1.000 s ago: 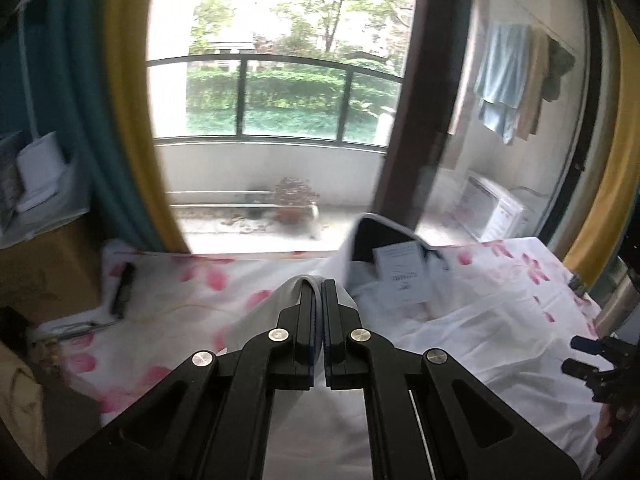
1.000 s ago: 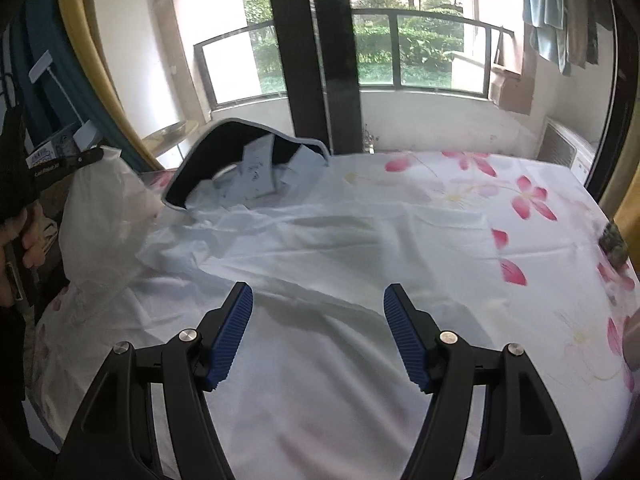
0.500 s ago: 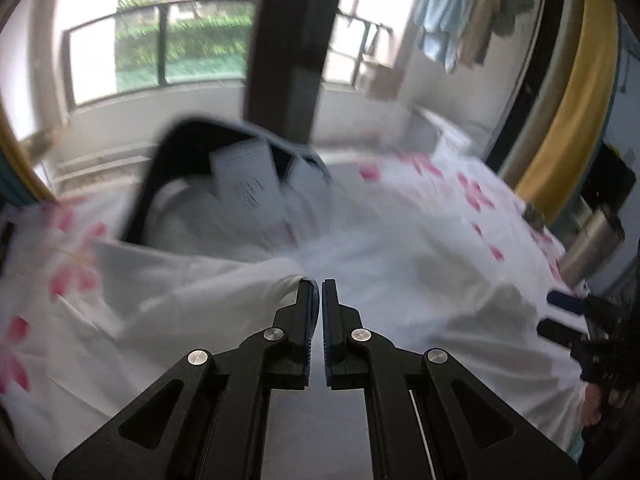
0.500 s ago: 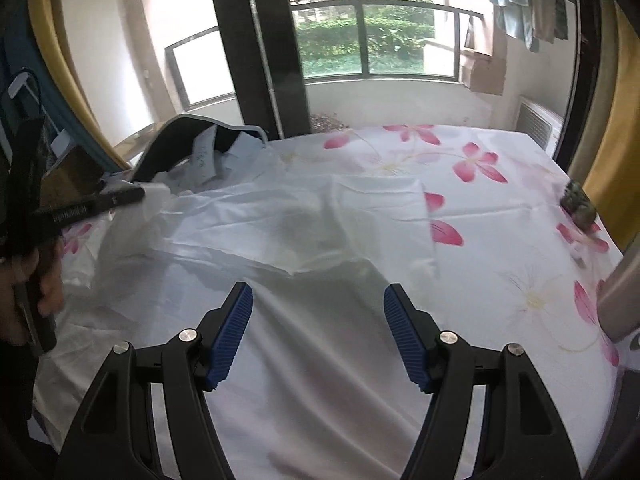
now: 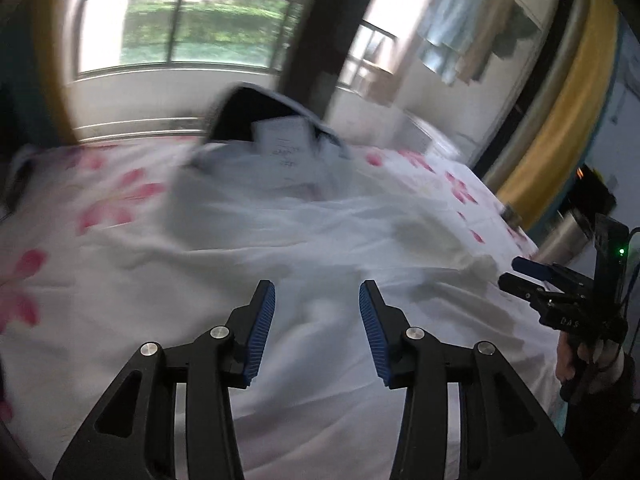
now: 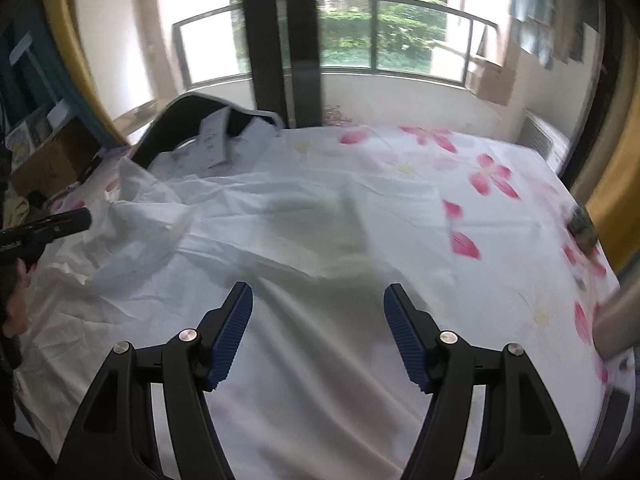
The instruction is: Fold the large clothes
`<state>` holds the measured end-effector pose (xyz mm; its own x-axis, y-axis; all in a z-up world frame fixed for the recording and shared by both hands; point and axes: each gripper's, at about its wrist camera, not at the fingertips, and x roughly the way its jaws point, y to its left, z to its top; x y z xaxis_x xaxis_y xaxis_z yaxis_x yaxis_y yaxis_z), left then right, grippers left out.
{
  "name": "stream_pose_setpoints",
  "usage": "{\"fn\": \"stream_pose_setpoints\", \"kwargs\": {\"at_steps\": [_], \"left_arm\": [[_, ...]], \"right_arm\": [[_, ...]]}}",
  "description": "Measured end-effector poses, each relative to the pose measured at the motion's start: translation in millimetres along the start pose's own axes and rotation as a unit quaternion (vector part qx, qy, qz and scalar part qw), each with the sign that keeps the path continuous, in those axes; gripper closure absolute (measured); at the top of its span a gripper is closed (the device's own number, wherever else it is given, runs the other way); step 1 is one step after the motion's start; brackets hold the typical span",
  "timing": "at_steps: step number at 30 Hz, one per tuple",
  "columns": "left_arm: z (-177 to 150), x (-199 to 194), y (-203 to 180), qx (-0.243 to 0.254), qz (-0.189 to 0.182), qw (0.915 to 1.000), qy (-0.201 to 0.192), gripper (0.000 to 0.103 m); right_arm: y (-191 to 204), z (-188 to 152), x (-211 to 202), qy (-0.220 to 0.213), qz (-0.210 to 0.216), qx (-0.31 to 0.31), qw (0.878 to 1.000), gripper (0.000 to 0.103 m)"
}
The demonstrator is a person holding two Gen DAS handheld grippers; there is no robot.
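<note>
The left gripper (image 5: 317, 322) fingers, clamped on the white garment (image 5: 320, 248) a second ago, are opening now with nothing between them, so this fold looks laid; the right gripper (image 6: 318, 330) stays apart, empty.

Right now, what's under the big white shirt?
The white shirt lies spread on a bedsheet with pink flowers, which shows around its edges. Whatever is beneath the shirt's middle is covered.

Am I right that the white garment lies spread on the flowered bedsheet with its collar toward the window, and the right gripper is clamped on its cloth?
Not quite: the right gripper is open and holds nothing, as the right wrist view shows. The white garment does lie spread on the flowered bedsheet, collar toward the window.
</note>
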<state>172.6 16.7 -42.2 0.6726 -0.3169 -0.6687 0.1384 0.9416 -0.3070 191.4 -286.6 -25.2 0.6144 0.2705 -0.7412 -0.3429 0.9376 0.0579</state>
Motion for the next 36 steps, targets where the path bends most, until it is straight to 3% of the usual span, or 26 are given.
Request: {"fn": "stream_pose_setpoints", "kwargs": {"at_steps": [7,15,18,20,21,23,24,28,36], "left_arm": [[-14.7,-31.8,92.2,-0.086,0.063,0.9940,-0.024,0.057],[-31.2,-40.0,140.9,-0.138,0.074,0.9872,-0.029,0.057],[-34.3,-36.2,148.1,-0.149,0.071,0.9860,-0.026,0.057],[-37.8,-35.7,150.6,-0.152,0.067,0.9858,-0.024,0.057],[-39.2,-34.2,151.2,-0.153,0.065,0.9859,-0.023,0.057],[-39.9,-31.6,150.0,-0.150,0.067,0.9862,-0.018,0.057],[-40.7,-30.6,148.4,-0.148,0.069,0.9865,-0.016,0.057],[-42.9,-25.7,144.4,-0.137,0.078,0.9874,-0.011,0.057],[-43.4,-20.5,129.9,-0.092,0.121,0.9883,-0.003,0.057]], "right_arm": [[95.7,40.0,31.5,-0.010,0.044,-0.097,0.994,0.035],[214.7,59.1,79.5,-0.009,0.092,-0.222,0.971,0.036],[240.9,63.2,100.4,0.001,0.089,-0.246,0.965,0.052],[249.2,64.9,113.1,0.008,0.082,-0.254,0.964,0.071],[250.7,65.6,119.9,0.013,0.077,-0.256,0.964,0.075],[248.7,67.1,126.6,0.017,0.073,-0.254,0.964,0.099],[244.0,68.0,127.1,0.014,0.069,-0.249,0.966,0.101],[214.4,73.4,105.3,-0.019,0.052,-0.219,0.974,0.102],[109.9,69.7,56.6,-0.067,0.031,-0.116,0.990,0.102]]}}
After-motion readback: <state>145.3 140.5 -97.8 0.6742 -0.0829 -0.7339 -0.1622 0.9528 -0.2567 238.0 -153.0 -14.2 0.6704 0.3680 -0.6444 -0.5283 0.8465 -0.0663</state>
